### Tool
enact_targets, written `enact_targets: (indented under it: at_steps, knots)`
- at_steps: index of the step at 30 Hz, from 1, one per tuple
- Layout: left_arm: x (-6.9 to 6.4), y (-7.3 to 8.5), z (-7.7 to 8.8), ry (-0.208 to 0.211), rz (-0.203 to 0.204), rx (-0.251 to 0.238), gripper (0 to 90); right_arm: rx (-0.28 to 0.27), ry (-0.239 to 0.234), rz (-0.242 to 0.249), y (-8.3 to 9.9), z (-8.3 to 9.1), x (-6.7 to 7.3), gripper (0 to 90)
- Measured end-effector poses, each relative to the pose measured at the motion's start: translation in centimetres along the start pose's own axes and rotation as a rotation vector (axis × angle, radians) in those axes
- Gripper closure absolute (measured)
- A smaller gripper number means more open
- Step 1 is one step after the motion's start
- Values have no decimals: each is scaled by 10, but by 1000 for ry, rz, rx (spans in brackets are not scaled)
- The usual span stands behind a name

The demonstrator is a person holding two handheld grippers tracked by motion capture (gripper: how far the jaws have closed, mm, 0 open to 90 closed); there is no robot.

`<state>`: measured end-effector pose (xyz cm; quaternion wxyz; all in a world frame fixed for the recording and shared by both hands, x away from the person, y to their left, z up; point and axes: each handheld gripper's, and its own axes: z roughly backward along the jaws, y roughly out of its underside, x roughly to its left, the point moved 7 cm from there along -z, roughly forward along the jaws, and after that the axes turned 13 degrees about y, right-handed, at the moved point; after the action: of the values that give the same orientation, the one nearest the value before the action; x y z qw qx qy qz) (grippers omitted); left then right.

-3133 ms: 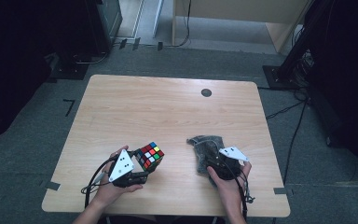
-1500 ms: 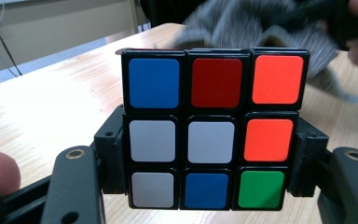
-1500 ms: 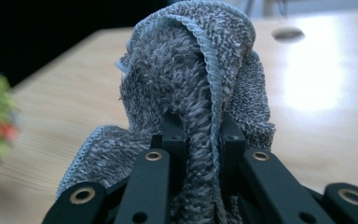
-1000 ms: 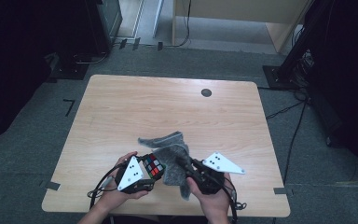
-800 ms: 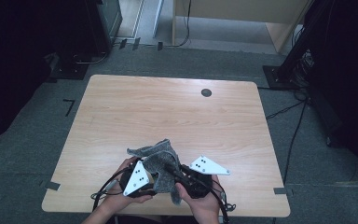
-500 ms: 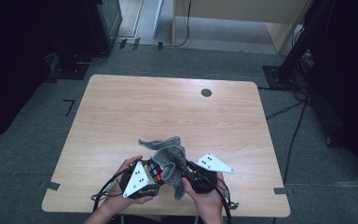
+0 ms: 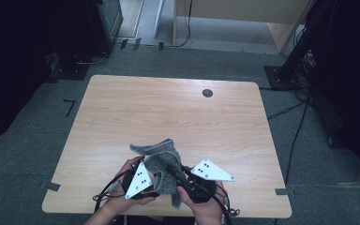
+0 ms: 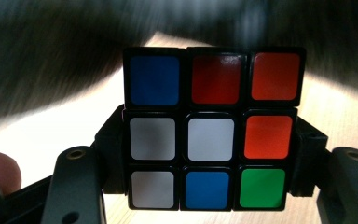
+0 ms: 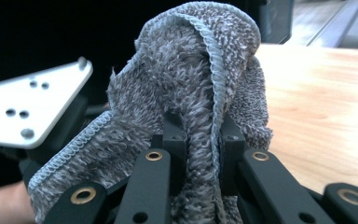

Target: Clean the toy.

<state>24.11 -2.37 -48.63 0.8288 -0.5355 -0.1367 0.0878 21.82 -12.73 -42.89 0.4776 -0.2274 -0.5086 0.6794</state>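
High view: fixed above the person's side, facing forward and down, far enough back to take in the whole table (image 7: 122,112) to its far edge and all four corners, plus the floor beyond. Left gripper view: camera rides on the left gripper (image 8: 209,154), looks along its jaws at very close range onto the cube (image 8: 212,126), blurred tabletop behind; right gripper view: same arrangement on the right gripper (image 9: 200,149), very near the grey cloth (image 9: 191,93), facing across the table. All three share the patch by the near edge, where the cloth (image 7: 161,164) sits between both grippers.
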Motion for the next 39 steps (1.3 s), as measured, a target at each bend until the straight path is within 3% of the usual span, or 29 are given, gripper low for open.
enact_targets:
  at_steps: [3, 5, 8, 12, 16, 21, 23, 27, 29, 31, 32, 33, 34, 35, 36, 39]
  knots:
    - [1, -3, 4, 20, 10, -30, 337, -17, 17, -33, 2, -3, -10, 796]
    - [3, -4, 6, 25, 17, -53, 337, -6, 74, -28, 2, -5, -24, 797]
    - [9, -7, 13, 53, 66, -123, 337, 9, 110, -91, 1, -4, -49, 796]
    - [21, -4, 22, 82, 154, -184, 337, -31, 73, -190, -7, 4, -66, 796]
    - [31, -5, 32, 123, 222, -257, 337, -46, -9, -209, -10, 2, -57, 787]
    - [25, -9, 32, 169, 210, -271, 337, -44, -116, -233, -7, -4, -40, 780]
    - [22, -12, 32, 185, 207, -281, 337, -26, -133, -221, -3, -8, -34, 781]
    - [23, -17, 36, 213, 240, -319, 336, 4, -194, -286, 8, -13, -29, 796]
    - [25, -17, 38, 200, 242, -317, 336, 45, -205, -277, 16, -18, -26, 801]
    - [30, -18, 42, 192, 257, -335, 336, 133, -233, -241, 24, -25, -25, 799]
    - [32, -19, 44, 186, 265, -346, 336, 172, -237, -219, 29, -29, -25, 798]
    - [34, -19, 46, 182, 269, -353, 337, 175, -217, -208, 31, -30, -27, 797]
    - [36, -20, 47, 180, 273, -359, 337, 167, -205, -212, 30, -31, -30, 796]
    - [36, -19, 48, 180, 270, -359, 337, 121, -187, -255, 23, -26, -38, 794]
    - [36, -18, 48, 178, 265, -353, 337, 121, -187, -255, 23, -26, -38, 794]
    - [33, -15, 45, 182, 260, -328, 337, -19, -190, -328, 2, -12, -49, 792]
